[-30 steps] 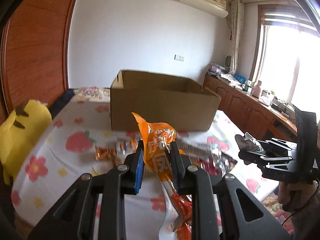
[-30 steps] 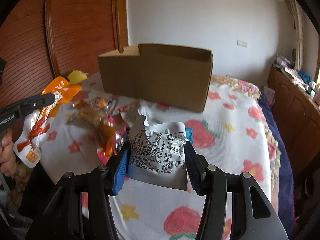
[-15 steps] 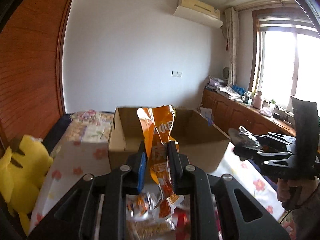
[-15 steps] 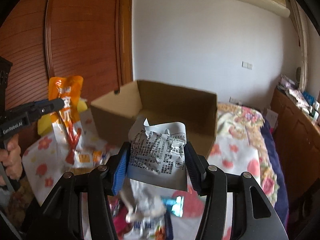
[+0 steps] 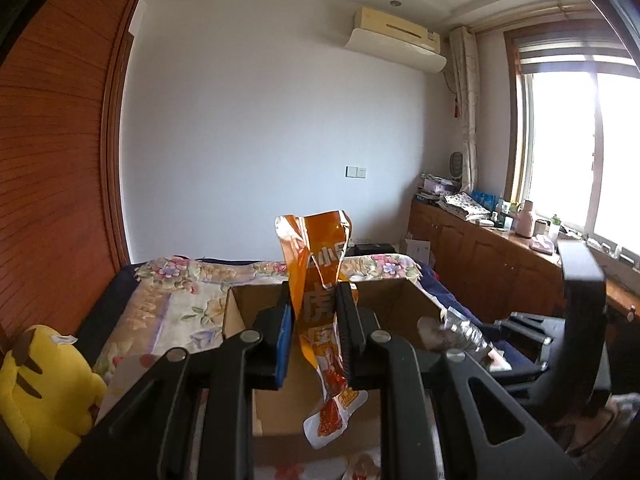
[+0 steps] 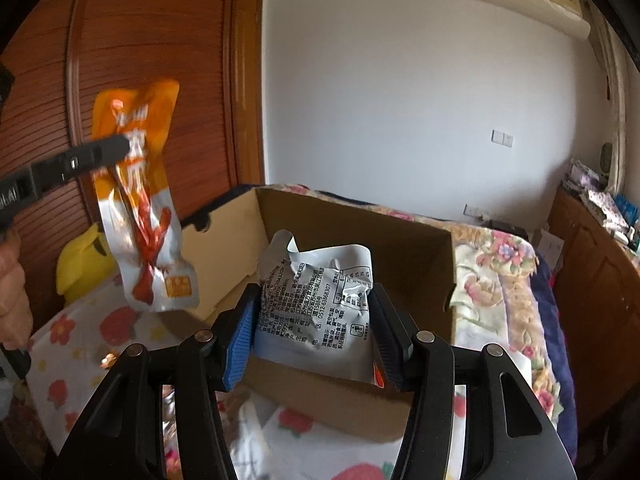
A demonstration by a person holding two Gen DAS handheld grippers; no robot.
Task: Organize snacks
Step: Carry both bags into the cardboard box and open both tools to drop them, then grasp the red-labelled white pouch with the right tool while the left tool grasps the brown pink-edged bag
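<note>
You've got both over the open brown cardboard box (image 6: 352, 240): left gripper (image 5: 314, 334) pinching the orange foil snack pouch (image 5: 320, 312), right gripper (image 6: 314, 338) clamping the crumpled silver packet (image 6: 316, 304). Next, I'd say lower and let go.

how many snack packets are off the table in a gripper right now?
2. The orange packet is pinched in the left gripper above the cardboard box. The silver packet is clamped in the right gripper over the box's near edge. More snacks may be hidden below.
</note>
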